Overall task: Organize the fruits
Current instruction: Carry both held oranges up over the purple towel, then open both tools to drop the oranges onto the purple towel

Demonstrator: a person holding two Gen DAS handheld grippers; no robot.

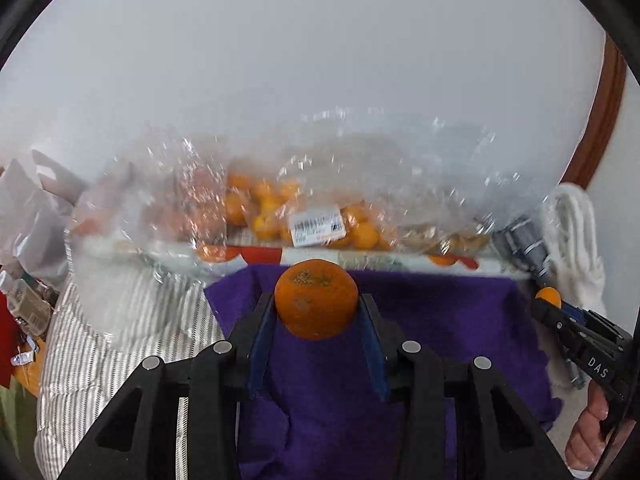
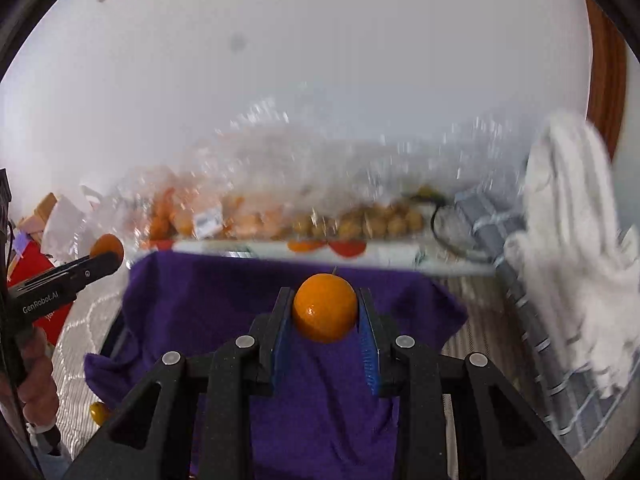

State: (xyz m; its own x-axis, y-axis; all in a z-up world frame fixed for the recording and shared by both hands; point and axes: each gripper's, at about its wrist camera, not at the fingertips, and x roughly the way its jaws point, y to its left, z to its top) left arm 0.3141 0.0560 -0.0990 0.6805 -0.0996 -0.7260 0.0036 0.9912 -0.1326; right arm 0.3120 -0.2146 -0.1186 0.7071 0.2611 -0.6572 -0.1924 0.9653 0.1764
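Observation:
My left gripper (image 1: pixel 317 304) is shut on a dull orange mandarin (image 1: pixel 316 298), held above a purple cloth (image 1: pixel 440 320). My right gripper (image 2: pixel 325 304) is shut on a brighter, smaller orange (image 2: pixel 325 307) above the same purple cloth (image 2: pixel 208 300). Each gripper shows in the other's view: the right one at the right edge (image 1: pixel 550 300) with its orange (image 1: pixel 549 295), the left one at the left edge (image 2: pixel 110 254) with its mandarin (image 2: pixel 106 245). Clear plastic bags of small oranges (image 1: pixel 264 208) and brownish fruits (image 2: pixel 360 222) lie behind the cloth.
A striped fabric (image 1: pixel 100 340) lies left of the purple cloth. A white towel (image 2: pixel 568 216) and a grey checked cloth (image 2: pixel 492 216) are at the right. A small orange (image 2: pixel 99 412) lies low at the left. Red items and clutter (image 2: pixel 28 264) are at far left.

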